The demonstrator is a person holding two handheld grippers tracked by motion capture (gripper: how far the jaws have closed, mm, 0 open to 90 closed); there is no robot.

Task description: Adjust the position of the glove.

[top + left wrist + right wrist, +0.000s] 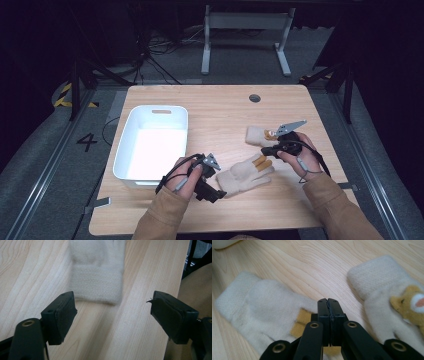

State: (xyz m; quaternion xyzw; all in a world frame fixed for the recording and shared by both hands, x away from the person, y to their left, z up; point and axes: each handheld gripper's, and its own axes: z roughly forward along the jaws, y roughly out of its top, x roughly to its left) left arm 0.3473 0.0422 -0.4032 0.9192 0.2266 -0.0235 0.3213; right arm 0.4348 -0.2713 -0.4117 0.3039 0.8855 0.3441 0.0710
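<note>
Two cream knitted gloves lie on the wooden table. The near glove (245,174) (262,305) has orange patches by its fingers. The far glove (257,135) (384,287) carries an orange animal face. My left gripper (216,181) (112,305) lies low at the near glove's cuff (97,285) with its jaws wide open; the cuff sits just ahead of the pads, untouched. My right gripper (265,151) (328,301) is shut, its tips just over the near glove's finger end, between the two gloves. I cannot tell whether it pinches any fabric.
A white plastic bin (125,145) stands on the left half of the table, close to my left hand. A round cable hole (254,98) sits near the far edge. The table's front edge runs close behind both forearms.
</note>
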